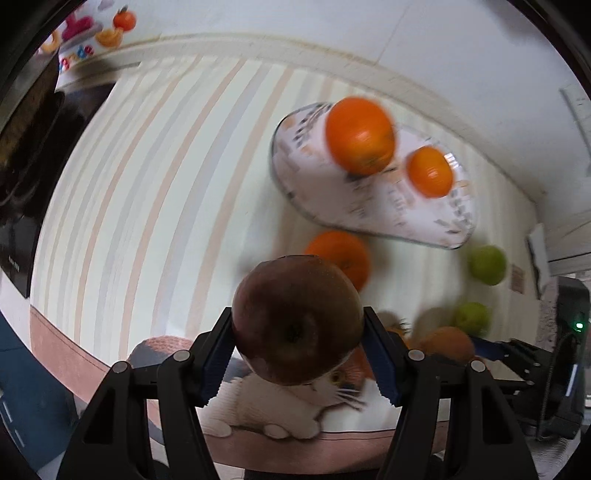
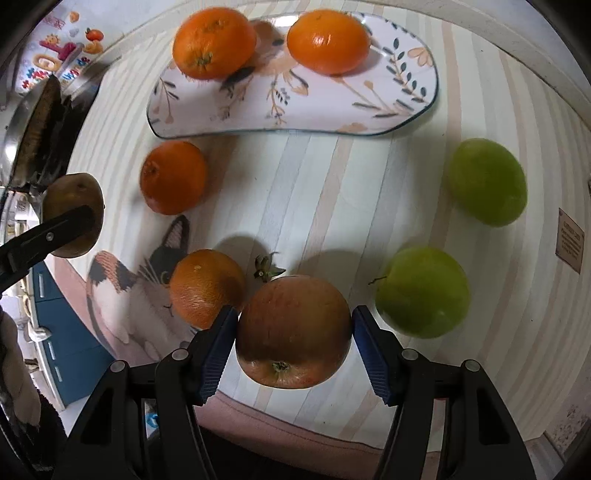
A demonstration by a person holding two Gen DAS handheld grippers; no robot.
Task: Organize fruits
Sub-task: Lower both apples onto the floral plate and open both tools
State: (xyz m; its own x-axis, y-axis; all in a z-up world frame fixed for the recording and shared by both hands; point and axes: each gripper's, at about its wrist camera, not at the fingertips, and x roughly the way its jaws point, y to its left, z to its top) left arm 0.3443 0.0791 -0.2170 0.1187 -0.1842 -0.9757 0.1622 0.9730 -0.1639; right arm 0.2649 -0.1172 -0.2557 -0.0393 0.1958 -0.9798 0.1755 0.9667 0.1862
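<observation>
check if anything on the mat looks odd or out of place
One oddity: a small loose green stem or calyx lies on the mat, between the orange and the red apple, attached to no fruit. Nothing looks spilled or damaged.

Little can be read. On the white panel with bright cartoon fruit pictures [image 1: 86,35] at the far left, multicoloured letters show, perhaps ending "de", too blurred to be sure. The small brown rectangular label [image 2: 570,240] at the right edge of the striped tablecloth [image 2: 295,192] carries printed lines too small to read.
</observation>
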